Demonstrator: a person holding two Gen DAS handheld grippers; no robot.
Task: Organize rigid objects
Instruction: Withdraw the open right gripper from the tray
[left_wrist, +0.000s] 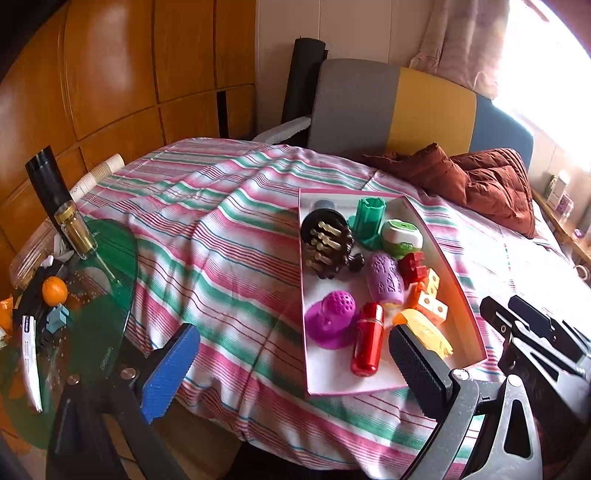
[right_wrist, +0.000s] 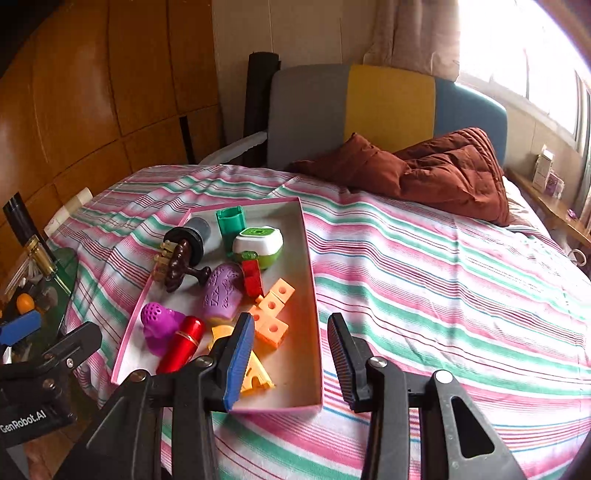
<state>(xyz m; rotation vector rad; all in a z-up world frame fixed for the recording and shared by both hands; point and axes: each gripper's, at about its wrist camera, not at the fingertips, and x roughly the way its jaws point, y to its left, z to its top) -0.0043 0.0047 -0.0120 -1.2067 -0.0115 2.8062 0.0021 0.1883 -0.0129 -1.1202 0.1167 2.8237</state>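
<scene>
Toys fill a shallow pink-rimmed tray (right_wrist: 312, 280) lying on the striped bedspread (right_wrist: 443, 288): brown massager (right_wrist: 177, 264), green holder (right_wrist: 231, 223), green-white sharpener (right_wrist: 260, 245), purple roller (right_wrist: 223, 291), red block (right_wrist: 253, 275), orange cubes (right_wrist: 273, 306), magenta suction toy (right_wrist: 159, 323), red capsule (right_wrist: 183, 345), yellow piece (right_wrist: 256, 373). Right gripper (right_wrist: 291, 354) hangs over the tray's near right corner, jaws apart, nothing between them. Left gripper (left_wrist: 291, 373) sits wide apart, empty, at the tray's near edge. Glass side table (left_wrist: 92, 314) with an orange (left_wrist: 54, 291) stands left of the bed.
</scene>
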